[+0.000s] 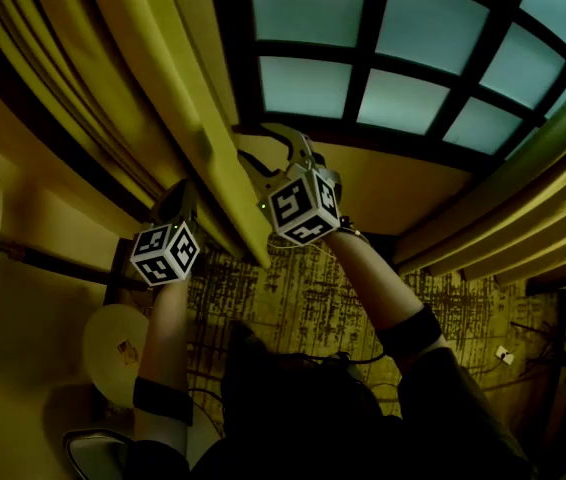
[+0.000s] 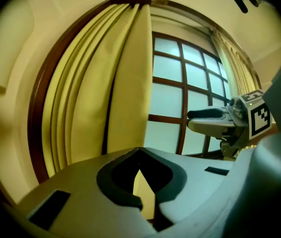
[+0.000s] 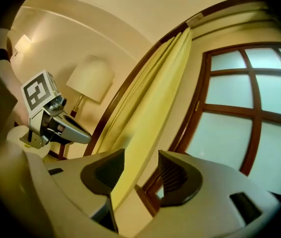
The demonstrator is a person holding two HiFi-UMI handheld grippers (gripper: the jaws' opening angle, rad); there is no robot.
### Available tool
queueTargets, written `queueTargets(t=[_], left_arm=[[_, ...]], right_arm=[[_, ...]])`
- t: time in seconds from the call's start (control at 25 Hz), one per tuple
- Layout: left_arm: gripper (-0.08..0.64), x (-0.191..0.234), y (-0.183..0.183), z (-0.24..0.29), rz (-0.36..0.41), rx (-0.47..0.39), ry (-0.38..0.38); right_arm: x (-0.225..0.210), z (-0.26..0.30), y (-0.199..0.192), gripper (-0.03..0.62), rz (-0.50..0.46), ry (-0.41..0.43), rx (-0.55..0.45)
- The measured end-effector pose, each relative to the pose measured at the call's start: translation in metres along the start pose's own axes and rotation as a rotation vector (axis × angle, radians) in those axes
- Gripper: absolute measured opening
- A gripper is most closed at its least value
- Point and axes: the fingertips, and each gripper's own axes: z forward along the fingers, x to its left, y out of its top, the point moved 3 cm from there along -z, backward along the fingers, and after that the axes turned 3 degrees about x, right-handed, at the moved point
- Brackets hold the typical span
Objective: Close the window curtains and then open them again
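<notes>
**A:** The curtain (image 3: 150, 98) is hanging bunched beside the window (image 3: 230, 133), long axis top to bottom, free edge facing the glass.

**B:** Panes are showing bare. Either nothing's closed yet or it's reopened, I'm guessing.

**A:** Right gripper (image 3: 141, 155) is gaping around that edge. Left gripper (image 2: 140, 150) is clenching shut, cloth unclear.

No legible words, brands or numbers; only black-and-white square marker patterns on the white plastic cube (image 1: 164, 253) behind the left gripper (image 1: 185, 190) and the matching cube (image 1: 303, 208) behind the right gripper (image 1: 256, 140).
</notes>
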Motion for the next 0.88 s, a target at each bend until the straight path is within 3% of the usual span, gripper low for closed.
queueTargets(t=[0.12,0.36,0.6,0.88], left_arm=[[0.002,-0.056,-0.022,-0.004,0.02,0.024,-0.017],[0.002,-0.164,-0.062,-0.004,0.061,0.071,-0.067],[0.002,-0.244,-0.09,-0.003,0.138,0.134,-0.133],[0.002,-0.26,-0.116,-0.006,0.199,0.204,-0.229]], right_arm=[[-0.015,-0.071,-0.049,0.198,0.089,-0.012,0.058],[-0.033,-0.194,-0.157,0.009,0.316,-0.053,0.177],[-0.041,-0.279,-0.236,0.002,0.502,-0.131,0.298],[-0.025,-0.34,-0.285,0.003,0.622,-0.258,0.403]])
